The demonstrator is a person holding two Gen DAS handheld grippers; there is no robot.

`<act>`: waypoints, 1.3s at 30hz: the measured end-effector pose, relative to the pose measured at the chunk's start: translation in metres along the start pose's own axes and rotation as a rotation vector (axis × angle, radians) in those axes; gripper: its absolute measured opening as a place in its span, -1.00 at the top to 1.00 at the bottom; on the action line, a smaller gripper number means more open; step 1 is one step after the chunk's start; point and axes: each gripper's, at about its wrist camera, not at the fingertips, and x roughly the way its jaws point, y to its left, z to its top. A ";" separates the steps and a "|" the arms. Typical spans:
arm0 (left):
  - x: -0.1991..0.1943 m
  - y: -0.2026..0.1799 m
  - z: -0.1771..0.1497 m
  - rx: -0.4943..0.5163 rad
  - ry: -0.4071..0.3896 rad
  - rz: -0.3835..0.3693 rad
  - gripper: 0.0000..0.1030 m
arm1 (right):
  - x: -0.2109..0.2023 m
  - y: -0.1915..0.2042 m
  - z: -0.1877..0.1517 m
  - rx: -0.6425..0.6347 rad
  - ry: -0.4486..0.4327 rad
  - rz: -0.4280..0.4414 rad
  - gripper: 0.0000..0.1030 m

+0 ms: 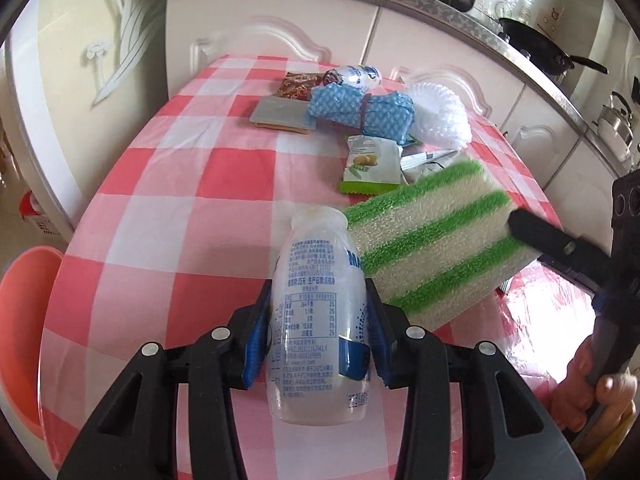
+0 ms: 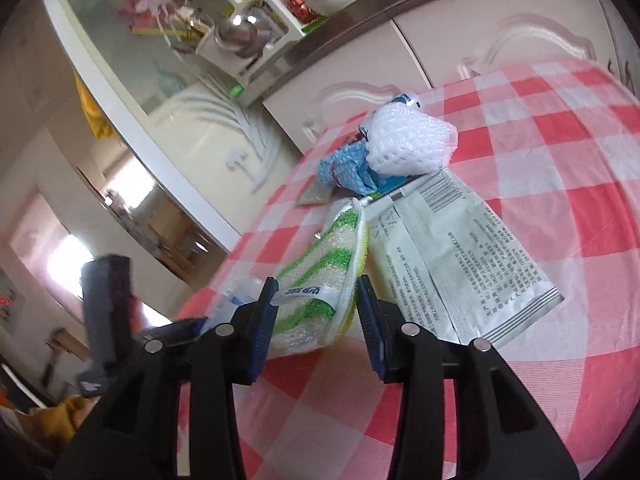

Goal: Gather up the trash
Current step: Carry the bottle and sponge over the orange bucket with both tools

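Note:
A clear plastic bottle (image 1: 316, 280) with blue printing lies along my left gripper (image 1: 318, 294), neck pointing away. The blue pads press on both its sides, so the gripper is shut on it. To its right, my right gripper (image 1: 534, 250) is shut on the edge of a green-and-cream striped sponge cloth (image 1: 432, 240). In the right wrist view, that sponge cloth (image 2: 320, 272) sits pinched between the right gripper (image 2: 316, 292) pads above the red-checked table (image 2: 520, 160). The bottle (image 2: 236, 296) shows partly at the left there.
A silver wrapper (image 2: 460, 260) lies beside the sponge cloth. Farther back lie a green snack packet (image 1: 372, 164), a blue cloth bundle (image 1: 360, 108), white foam netting (image 1: 436, 116), another bottle (image 1: 356, 76), a red packet (image 1: 300, 86) and a grey pad (image 1: 280, 114). A pink basin (image 1: 20, 320) stands left of the table.

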 end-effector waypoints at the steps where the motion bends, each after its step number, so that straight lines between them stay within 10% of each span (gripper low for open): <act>1: 0.001 -0.002 0.001 0.004 0.005 -0.002 0.15 | 0.000 0.000 0.001 0.007 -0.001 0.018 -0.01; 10: 0.003 -0.012 0.001 0.042 0.006 -0.017 0.15 | 0.022 0.010 0.007 -0.010 0.047 0.022 -0.16; 14: 0.002 -0.010 -0.001 0.037 -0.009 -0.029 0.15 | 0.030 0.015 0.006 -0.028 0.057 -0.051 0.48; 39: -0.047 0.041 -0.016 -0.010 -0.167 -0.067 0.15 | 0.004 0.050 0.012 -0.134 -0.029 -0.208 0.57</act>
